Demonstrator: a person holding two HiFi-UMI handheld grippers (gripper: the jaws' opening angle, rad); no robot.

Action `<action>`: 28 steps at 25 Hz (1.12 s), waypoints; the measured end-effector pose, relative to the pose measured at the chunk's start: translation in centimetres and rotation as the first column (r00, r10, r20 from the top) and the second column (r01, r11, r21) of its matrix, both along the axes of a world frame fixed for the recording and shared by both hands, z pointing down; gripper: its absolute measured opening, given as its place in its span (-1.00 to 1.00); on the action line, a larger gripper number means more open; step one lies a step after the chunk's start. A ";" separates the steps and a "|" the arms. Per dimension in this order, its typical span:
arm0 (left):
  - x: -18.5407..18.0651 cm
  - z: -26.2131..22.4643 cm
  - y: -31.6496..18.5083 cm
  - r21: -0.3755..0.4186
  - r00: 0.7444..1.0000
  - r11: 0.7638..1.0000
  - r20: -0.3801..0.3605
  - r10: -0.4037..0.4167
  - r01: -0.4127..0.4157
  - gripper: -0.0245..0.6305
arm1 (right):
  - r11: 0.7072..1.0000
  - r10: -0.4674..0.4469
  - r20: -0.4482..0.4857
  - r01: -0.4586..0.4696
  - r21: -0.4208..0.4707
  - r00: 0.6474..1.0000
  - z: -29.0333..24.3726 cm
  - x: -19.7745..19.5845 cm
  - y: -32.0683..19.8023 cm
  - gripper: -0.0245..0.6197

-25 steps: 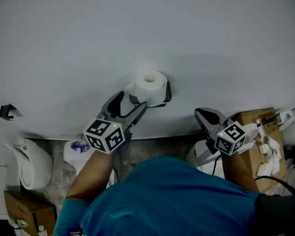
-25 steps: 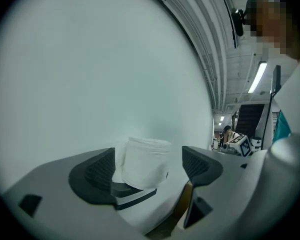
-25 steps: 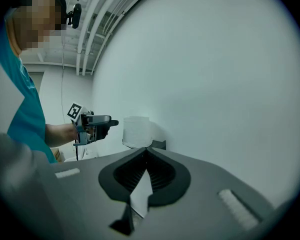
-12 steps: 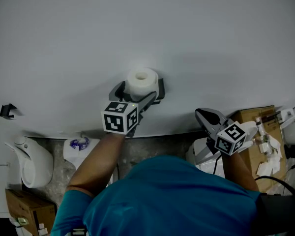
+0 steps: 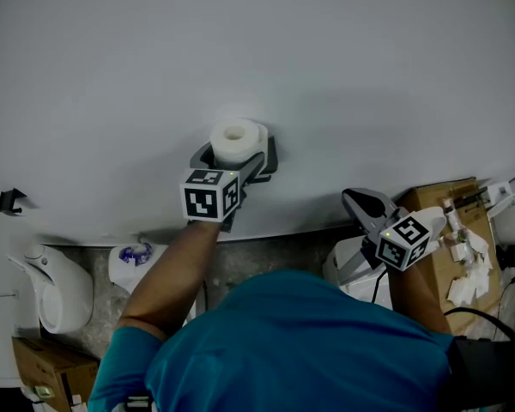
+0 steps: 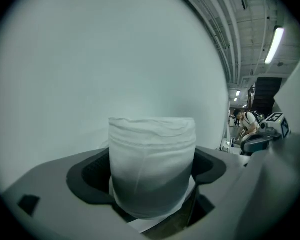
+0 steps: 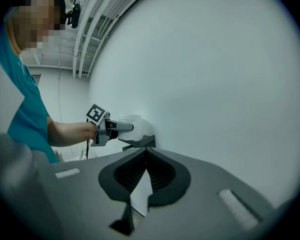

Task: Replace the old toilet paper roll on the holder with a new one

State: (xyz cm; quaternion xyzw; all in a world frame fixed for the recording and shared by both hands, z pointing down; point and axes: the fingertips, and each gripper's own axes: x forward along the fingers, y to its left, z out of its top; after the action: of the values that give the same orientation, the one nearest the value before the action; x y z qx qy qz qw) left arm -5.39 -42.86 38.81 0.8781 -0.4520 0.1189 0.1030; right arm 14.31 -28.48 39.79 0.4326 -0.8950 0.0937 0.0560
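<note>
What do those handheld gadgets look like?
Both the left gripper and right gripper are grey, with two dark-padded fingers and a cube of black-and-white square markers. A black cable hangs by the right one. The shirt is teal, short-sleeved. The left fingers are closing, a toilet paper roll between them.

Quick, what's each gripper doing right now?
Left gripper: jaws closing around the toilet paper roll, pads not yet pressing it.
Right gripper: shut, holding nothing.

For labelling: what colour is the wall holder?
Black; the holder shows best in the right gripper view.
</note>
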 end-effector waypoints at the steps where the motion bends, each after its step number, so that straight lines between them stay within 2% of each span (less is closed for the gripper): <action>1: 0.0 0.0 0.0 0.004 1.000 1.000 0.001 0.001 -0.001 0.52 | 1.000 0.002 0.001 -0.002 0.000 1.000 0.0 0.1 0.0 -0.92; 6: 0.0 -0.2 0.2 0.033 1.000 0.999 0.031 0.005 -0.006 0.49 | 1.000 -0.002 0.001 0.002 0.001 1.000 0.0 0.2 -0.2 -0.92; 11: 1.2 -0.9 1.1 0.107 0.993 0.993 0.111 0.029 -0.041 0.48 | 1.000 -0.021 0.001 0.021 0.005 1.000 -0.2 0.5 -0.4 -0.92; 16: 3.1 -2.1 2.7 0.189 0.979 0.977 0.196 0.057 -0.095 0.48 | 0.999 -0.034 0.000 0.034 0.012 0.999 -0.5 1.2 -0.6 -0.92; 23: 9.6 -4.3 7.5 0.264 0.948 0.938 0.280 0.149 -0.225 0.48 | 0.999 -0.032 0.003 0.032 0.043 0.999 -1.6 4.6 -0.5 -0.92; 28: 15.2 -4.7 11.9 0.269 0.916 0.901 0.309 0.256 -0.342 0.48 | 0.998 -0.012 0.003 0.012 0.058 1.000 -2.2 8.0 0.0 -0.92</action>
State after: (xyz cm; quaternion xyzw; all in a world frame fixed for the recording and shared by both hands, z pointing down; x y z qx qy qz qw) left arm 9.82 -30.94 34.14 0.9183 -0.3335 0.1760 -0.1206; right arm 22.27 -28.43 37.54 0.4286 -0.8999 0.0683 0.0424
